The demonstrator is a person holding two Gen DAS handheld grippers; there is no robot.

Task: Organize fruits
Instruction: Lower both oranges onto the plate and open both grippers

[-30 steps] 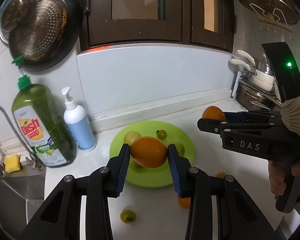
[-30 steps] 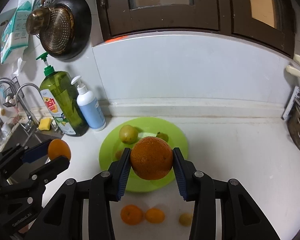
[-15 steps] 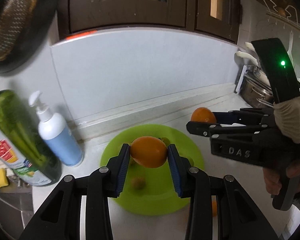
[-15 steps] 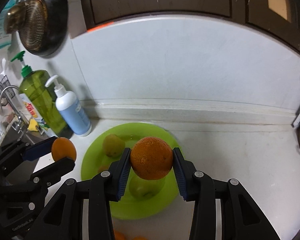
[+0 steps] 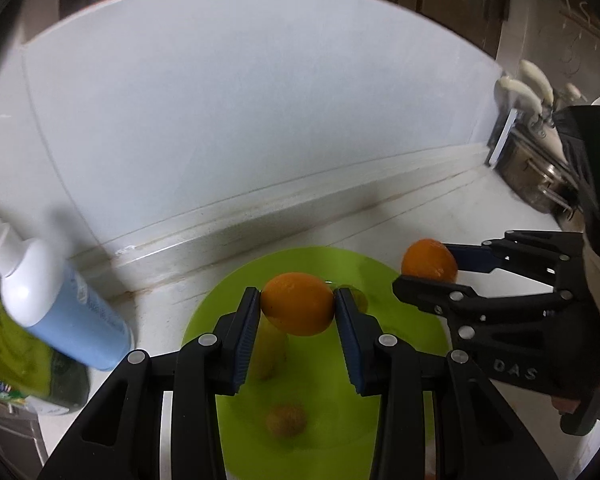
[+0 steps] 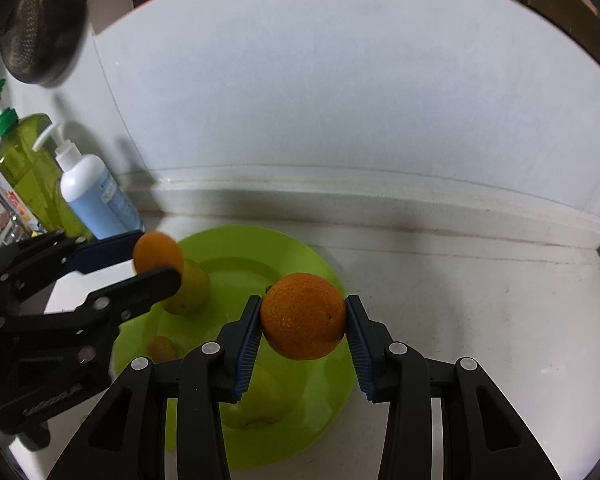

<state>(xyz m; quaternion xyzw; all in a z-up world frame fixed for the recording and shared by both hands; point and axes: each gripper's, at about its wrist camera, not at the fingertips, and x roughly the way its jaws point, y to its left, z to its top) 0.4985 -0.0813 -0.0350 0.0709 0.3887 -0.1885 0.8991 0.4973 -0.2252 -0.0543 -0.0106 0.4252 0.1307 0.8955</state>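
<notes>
Nearest in the left wrist view, the left gripper (image 5: 297, 308) is clamped on a smooth orange (image 5: 297, 304), its blue pads pressing both sides of the fruit. In the right wrist view the right gripper (image 6: 302, 318) grips a larger, pebbled orange (image 6: 302, 316) the same way. Each fruit hangs in the air above the green plate (image 6: 320, 272), so the relation that matters is straight down: the plate lies directly below and just beyond both sets of fingertips, and both tools tilt steeply toward it. Neither hand looks clearly nearer; the left one hangs over the plate's left-centre, the right one over its right half.

On the plate, the right wrist view shows a yellow-green fruit (image 6: 190, 288) partly behind the left gripper, a small brownish fruit (image 6: 161, 347) nearer, and a pale green one (image 6: 260, 400) beneath the right fingers. The left wrist view shows only a blurred small fruit (image 5: 286, 420) and a yellowish one under the fingers, but it alone shows the pots (image 5: 540, 172) at far right and a gloved hand on the right tool.

Farther left stand a blue pump bottle (image 6: 94, 196) and a green dish-soap bottle (image 6: 28, 160) against the white backsplash (image 6: 340, 100).

My judgement: each orange needs a free spot to settle without rolling.
</notes>
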